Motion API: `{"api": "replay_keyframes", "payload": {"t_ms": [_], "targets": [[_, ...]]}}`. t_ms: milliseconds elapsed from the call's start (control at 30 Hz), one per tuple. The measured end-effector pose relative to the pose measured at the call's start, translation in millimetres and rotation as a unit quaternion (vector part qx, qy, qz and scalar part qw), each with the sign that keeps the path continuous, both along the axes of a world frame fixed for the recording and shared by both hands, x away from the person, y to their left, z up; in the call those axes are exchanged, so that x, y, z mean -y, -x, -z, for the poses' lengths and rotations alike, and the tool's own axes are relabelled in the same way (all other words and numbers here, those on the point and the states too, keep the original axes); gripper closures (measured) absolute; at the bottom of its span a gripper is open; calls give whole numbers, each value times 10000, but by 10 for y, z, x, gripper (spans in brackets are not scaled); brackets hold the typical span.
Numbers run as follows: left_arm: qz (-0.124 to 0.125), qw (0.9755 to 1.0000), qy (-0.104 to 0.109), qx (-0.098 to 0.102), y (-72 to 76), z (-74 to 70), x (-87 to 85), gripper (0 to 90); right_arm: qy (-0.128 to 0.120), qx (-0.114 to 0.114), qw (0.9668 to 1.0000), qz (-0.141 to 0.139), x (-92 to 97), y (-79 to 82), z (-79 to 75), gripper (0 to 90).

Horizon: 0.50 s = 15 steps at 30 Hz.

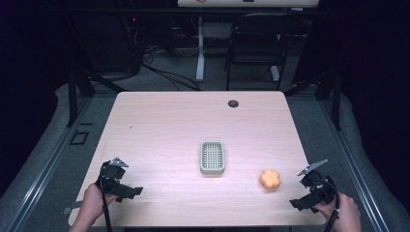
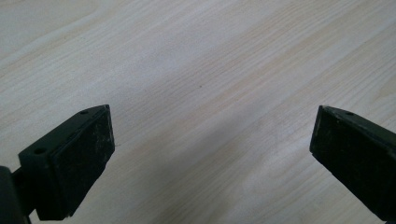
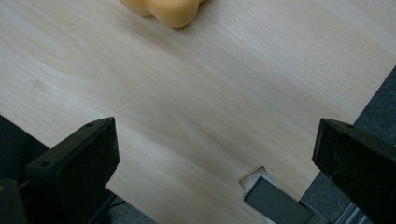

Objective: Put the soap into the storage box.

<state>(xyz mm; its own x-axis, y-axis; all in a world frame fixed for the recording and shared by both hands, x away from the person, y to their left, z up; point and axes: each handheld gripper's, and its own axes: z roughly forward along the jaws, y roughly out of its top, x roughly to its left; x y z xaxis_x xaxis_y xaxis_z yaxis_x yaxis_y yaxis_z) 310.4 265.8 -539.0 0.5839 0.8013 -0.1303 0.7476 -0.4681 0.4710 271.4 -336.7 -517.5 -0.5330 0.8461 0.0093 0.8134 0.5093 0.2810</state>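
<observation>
Ahead, orange lump [image 3: 164, 10] beyond spread jaws

A lab-like recording room: dark curtains [image 1: 29, 72], floor cables [image 1: 164, 75], bare wooden table [image 1: 169, 125], folding chair [image 1: 256, 38].

The high view looks forward and down from above the person's side, taking in the whole bench [image 1: 193, 121] and the floor and chair [image 1: 256, 38] beyond its far edge. The left claw [image 1: 126, 190] view rides low near the bench's near left corner, facing close down onto bare wood between its two spread jaws. The right claw [image 1: 300, 202] view sits close over the near right corner, looking across the wood toward the orange thing [image 3: 163, 9] at its top edge, with the bench edge and floor showing. It shares that orange thing [image 1: 270, 179] with the high view.
</observation>
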Motion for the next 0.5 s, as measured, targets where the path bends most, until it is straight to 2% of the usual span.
{"api": "replay_keyframes", "payload": {"t_ms": [100,167,267,333,400,467,500], "targets": [[4,10000,-8,19,6,-5,10,0,56,28,9999,-98,-13,-3,-22,2],[22,10000,-15,14,7,-7,15,0,-113,54,9999,41,-41,5,-17,0],[18,10000,-15,-2,3,-2,21,0,-152,-62,9999,-10,-39,-26,-47,0],[29,10000,-3,-6,2,0,23,0,-218,38,9998,19,-45,-32,-56,0],[52,10000,-22,-4,0,3,18,0,-123,66,9999,-59,-54,-48,-62,0],[35,10000,-15,-17,-2,8,14,0,-196,37,9998,-71,-82,-60,-38,0],[20,10000,-7,-23,-2,10,14,0,-79,-62,9997,-206,-85,-80,-40,0]]}}
